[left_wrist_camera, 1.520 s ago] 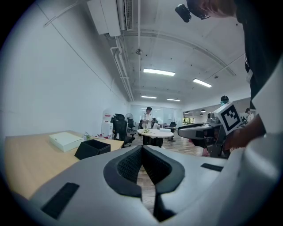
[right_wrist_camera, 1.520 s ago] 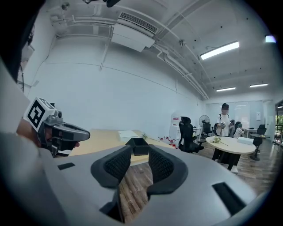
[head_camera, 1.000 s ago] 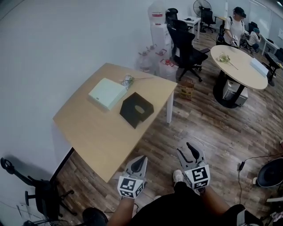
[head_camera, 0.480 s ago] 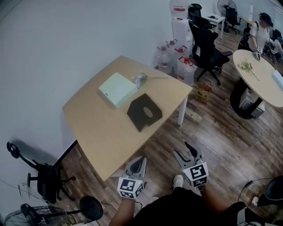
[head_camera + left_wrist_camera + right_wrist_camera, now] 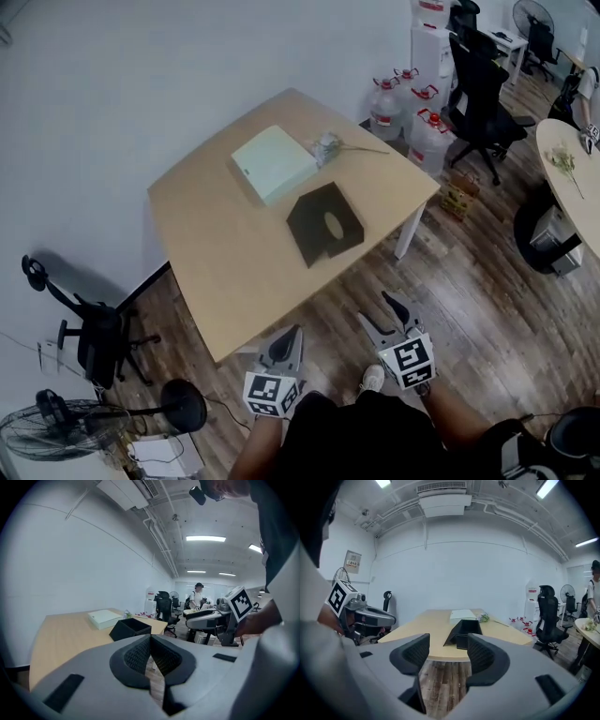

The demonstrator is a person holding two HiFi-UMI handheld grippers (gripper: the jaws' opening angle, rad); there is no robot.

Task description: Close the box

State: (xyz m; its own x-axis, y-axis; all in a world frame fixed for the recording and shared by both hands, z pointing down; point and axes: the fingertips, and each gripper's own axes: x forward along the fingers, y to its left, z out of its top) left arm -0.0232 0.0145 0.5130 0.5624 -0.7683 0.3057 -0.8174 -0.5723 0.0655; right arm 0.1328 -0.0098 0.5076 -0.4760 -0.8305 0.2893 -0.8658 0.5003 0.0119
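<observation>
Left claw: low in the frame, jaws pressed together, nothing between them. Right claw: beside it to the right, jaws spread and opening, with only wooden floor between them. Both claws hang over the floor off the near corner of the bench, well apart from the task's thing.

The black box sits at frame centre on the bench's right half, open on top, with a flap sloping down on one side. The bench's bare near end lies between the claws and the box.

Just beyond the box, toward the upper centre, lies a white box, with a flower sprig at its right corner. Water bottles and an office chair stand in the upper right, and a second black chair and a fan are in the lower left.
</observation>
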